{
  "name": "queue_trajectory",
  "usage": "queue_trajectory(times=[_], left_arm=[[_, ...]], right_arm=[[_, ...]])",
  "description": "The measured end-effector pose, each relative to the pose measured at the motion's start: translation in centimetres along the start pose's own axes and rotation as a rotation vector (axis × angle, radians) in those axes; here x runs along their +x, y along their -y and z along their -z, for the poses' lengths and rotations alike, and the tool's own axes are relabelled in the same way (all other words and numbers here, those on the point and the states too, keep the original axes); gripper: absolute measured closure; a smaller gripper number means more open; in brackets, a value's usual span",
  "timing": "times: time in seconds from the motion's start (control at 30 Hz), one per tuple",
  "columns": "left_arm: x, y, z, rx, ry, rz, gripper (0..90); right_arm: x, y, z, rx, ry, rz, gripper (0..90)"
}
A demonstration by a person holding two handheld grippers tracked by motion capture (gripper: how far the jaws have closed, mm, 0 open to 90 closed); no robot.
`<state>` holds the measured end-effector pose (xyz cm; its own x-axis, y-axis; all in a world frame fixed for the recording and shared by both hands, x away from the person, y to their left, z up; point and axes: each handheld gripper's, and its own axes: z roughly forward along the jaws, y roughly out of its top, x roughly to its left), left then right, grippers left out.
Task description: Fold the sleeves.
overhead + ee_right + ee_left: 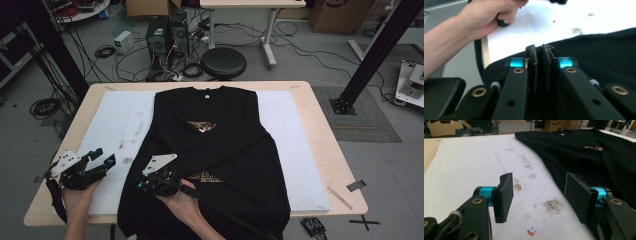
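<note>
The black shirt (215, 145) lay flat on the white mat (295, 150), its sleeves already folded across the chest, its hem hanging toward the person's edge of the table (325, 100). It looked light, limp and soft, cloth that would sag and drag rather than hold a shape, with nothing in it to break; a pinch through both layers at a side edge near the hem seemed the best hold, since a grip on one layer alone would likely pull the fold apart. The right claw (141, 184) hovered over the shirt's lower left edge with its jaws nearly together; whether any cloth was caught between them could not be told, though in the right gripper view the pads (532, 65) seemed to have only a thin slit between them, with black cloth just beyond. The left claw (102, 157) stood released, jaws wide and empty, above bare mat, the shirt's edge just to its right. The mat was stained and scuffed, probably grippy enough to keep the cloth from sliding. Beyond the table were a round stool (223, 63), tangled cables (165, 65) and a computer tower (156, 34) on a grey floor.
</note>
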<state>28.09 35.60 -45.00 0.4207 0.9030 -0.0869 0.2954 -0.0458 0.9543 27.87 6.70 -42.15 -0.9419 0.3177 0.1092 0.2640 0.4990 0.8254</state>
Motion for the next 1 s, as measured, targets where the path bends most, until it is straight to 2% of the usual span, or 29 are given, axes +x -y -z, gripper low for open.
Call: queue_trajectory(times=[0.07, 0.1, 0.17, 0.2, 0.23, 0.27, 0.33, 0.4, 0.57, 0.6, 0.7, 0.8, 0.87, 0.9, 0.97, 1.0], left_arm=[[0.0, 0.0, 0.0, -0.001, -0.001, -0.002, 39.9], [0.0, 0.0, 0.0, -0.001, -0.001, -0.003, 39.9], [0.0, 0.0, 0.0, 0.000, 0.000, -0.002, 39.9], [0.0, 0.0, 0.0, 0.000, 0.000, -0.002, 39.9], [0.0, 0.0, 0.0, 0.000, 0.002, 0.002, 39.9], [0.0, 0.0, 0.0, 0.000, 0.002, 0.002, 39.9], [0.0, 0.0, 0.0, 0.000, 0.002, 0.002, 39.9], [0.0, 0.0, 0.0, 0.002, 0.003, 0.004, 39.9], [0.0, 0.0, 0.0, 0.000, 0.000, -0.003, 39.9], [0.0, 0.0, 0.0, -0.001, 0.001, -0.002, 39.9], [0.1, 0.0, 0.0, -0.002, 0.003, 0.005, 39.9], [0.1, 0.0, 0.0, -0.003, 0.005, 0.005, 39.9], [0.1, 0.0, 0.1, -0.002, 0.005, 0.004, 39.9], [0.1, 0.0, 0.1, -0.002, 0.005, 0.004, 39.8], [0.1, 0.0, 0.0, -0.002, 0.004, 0.006, 39.8], [0.1, 0.0, 0.0, -0.001, 0.004, 0.005, 39.8]], right_arm=[[-0.3, 0.5, -0.5, 0.018, -0.031, -0.028, 70.9], [-0.3, 0.5, -0.5, 0.018, -0.031, -0.028, 70.9], [-0.6, 0.5, -0.3, 0.012, -0.018, -0.047, 62.0], [-0.6, 0.5, -0.3, 0.012, -0.018, -0.047, 62.0], [-0.7, 0.4, -0.1, -0.002, -0.015, -0.056, 61.3], [-1.0, 0.2, 0.4, -0.037, -0.014, -0.082, 56.6], [-1.2, 0.1, 1.0, -0.050, -0.011, -0.094, 56.3], [-1.2, 0.1, 1.2, -0.037, -0.007, -0.096, 56.3], [-1.6, -0.2, 0.9, -0.030, 0.009, -0.091, 56.8], [-2.1, -0.7, 0.5, -0.033, 0.023, -0.111, 56.9], [-3.0, -1.5, -0.8, 0.008, 0.037, -0.128, 56.7], [-3.4, -1.6, -2.0, 0.064, 0.008, -0.138, 58.0], [-3.1, -1.2, -2.3, 0.110, 0.008, -0.114, 62.1], [-3.1, -1.2, -2.3, 0.110, 0.008, -0.114, 62.1], [-2.6, -0.4, -2.1, 0.170, 0.001, -0.084, 67.1], [-2.6, -0.2, -2.0, 0.181, -0.006, -0.078, 67.7]])
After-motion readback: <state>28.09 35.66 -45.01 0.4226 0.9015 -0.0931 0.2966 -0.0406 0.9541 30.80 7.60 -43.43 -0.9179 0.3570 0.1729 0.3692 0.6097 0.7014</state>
